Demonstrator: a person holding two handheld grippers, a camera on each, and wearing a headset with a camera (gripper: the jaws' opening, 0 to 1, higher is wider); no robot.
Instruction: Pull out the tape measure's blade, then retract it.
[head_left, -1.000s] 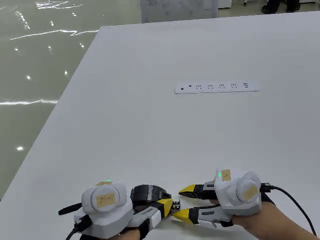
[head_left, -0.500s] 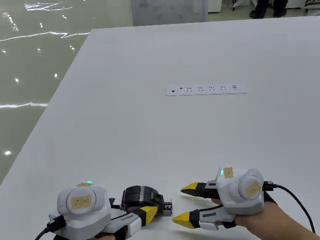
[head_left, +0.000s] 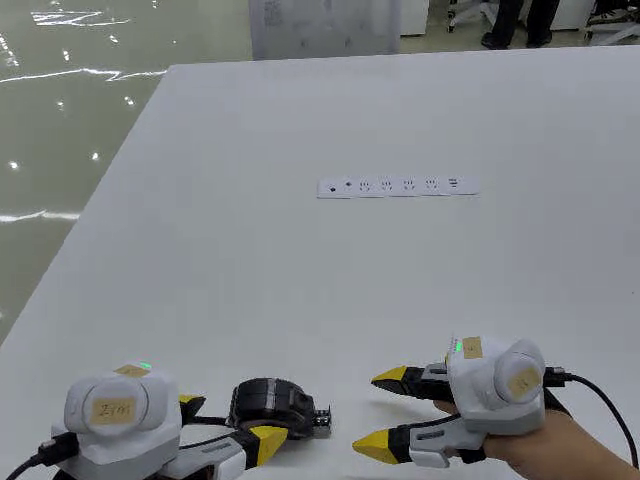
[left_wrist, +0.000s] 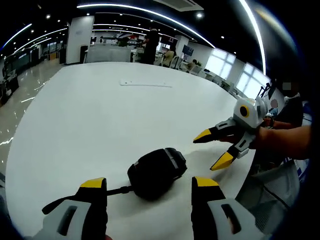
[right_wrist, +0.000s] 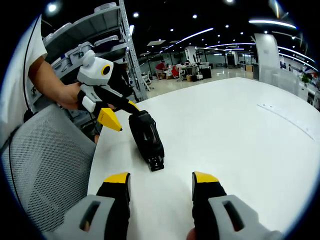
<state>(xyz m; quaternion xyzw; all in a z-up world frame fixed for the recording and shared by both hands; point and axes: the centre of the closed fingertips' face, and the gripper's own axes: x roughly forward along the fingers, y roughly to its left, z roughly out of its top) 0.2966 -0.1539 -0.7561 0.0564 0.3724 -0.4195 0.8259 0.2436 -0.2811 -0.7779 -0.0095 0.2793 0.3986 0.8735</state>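
Slippage hazard: left tongs (left_wrist: 149, 182) and right tongs (head_left: 375, 410) stand spread either side of the tape measure (head_left: 272, 404), so pulling its blade unclamped could skid it across the desk (head_left: 300, 280).

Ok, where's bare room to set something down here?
Bare tabletop runs from the power strip down to the tape measure, and along the left side. The near edge is crowded: left hand-held gripper, tape measure, right hand-held gripper.
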